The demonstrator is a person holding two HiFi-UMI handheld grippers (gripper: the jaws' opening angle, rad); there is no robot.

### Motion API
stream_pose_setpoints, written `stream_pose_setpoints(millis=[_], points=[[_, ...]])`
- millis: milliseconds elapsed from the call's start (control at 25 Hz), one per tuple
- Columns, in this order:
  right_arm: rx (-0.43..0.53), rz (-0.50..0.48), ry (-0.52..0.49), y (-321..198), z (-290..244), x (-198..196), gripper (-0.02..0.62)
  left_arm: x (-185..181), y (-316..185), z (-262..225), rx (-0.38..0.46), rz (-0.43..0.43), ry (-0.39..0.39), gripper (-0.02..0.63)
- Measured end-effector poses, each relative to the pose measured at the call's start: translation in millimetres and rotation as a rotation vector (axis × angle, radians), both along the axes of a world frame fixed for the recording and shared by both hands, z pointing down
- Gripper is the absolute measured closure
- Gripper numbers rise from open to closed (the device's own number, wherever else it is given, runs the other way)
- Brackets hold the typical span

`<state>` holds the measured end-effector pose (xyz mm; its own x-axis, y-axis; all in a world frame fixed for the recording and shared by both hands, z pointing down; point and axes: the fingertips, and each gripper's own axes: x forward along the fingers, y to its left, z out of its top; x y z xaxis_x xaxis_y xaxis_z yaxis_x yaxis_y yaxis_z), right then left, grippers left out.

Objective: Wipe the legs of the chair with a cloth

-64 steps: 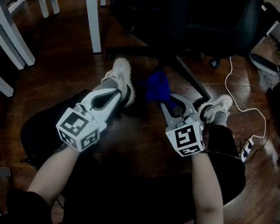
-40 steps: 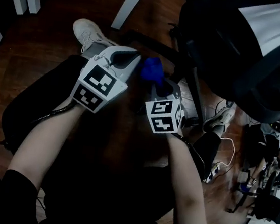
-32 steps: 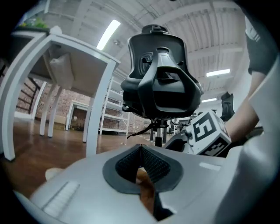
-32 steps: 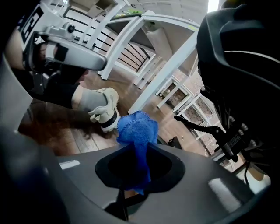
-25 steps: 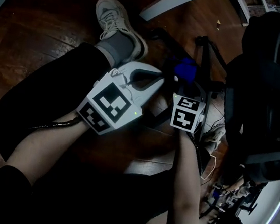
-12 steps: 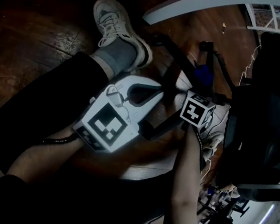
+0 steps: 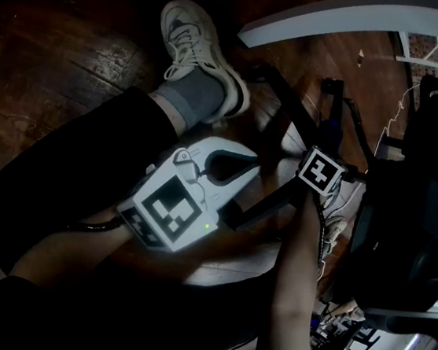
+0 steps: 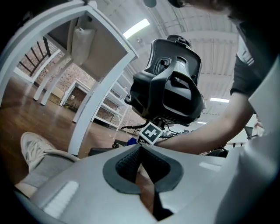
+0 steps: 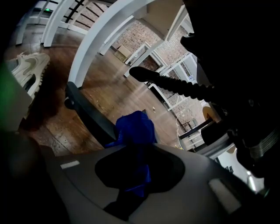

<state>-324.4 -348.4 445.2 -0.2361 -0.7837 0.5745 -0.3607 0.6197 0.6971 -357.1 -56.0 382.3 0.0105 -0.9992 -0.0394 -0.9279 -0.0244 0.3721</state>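
Holding left gripper (image 8: 140, 151) pinched shut on nothing, beside the sneaker (image 7: 195, 44). Pressing blue cloth (image 9: 133, 129), clamped in right gripper (image 9: 133, 170), against black chair leg (image 9: 89, 116). Seemingly wiping mid-leg, next needing a firm stroke along its length.

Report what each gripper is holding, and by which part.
The right gripper clamps the blue cloth by its bunched lower end; the rest sticks out ahead. The left gripper is shut on nothing.

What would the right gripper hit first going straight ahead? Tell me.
Probably the black chair leg: the cloth held in the right gripper sits just in front of it. Depth is unclear; beyond it lies only floor.
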Motion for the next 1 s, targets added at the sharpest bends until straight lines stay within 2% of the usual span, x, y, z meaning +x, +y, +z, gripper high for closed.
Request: stream_pose_setpoints(millis=[360, 480, 560, 1000], points=[[-0.121, -0.040, 0.065, 7.1, 12.0, -22.8, 0.514, 0.0, 2.5, 2.2, 0.004, 0.009, 0.003, 0.601], [-0.088, -0.014, 0.154, 11.0, 15.9, -15.0, 0.514, 2.5, 2.0, 4.7, -0.002, 0.019, 0.005, 0.601], [-0.050, -0.045, 0.179, 12.4, 15.9, -21.2, 0.515, 4.5, 1.9, 7.4, -0.012, 0.026, 0.003, 0.601], [-0.034, -0.170, 0.177, 39.4, 19.3, -63.8, 0.512, 7.3, 5.3, 6.7, -0.003, 0.022, -0.005, 0.601]])
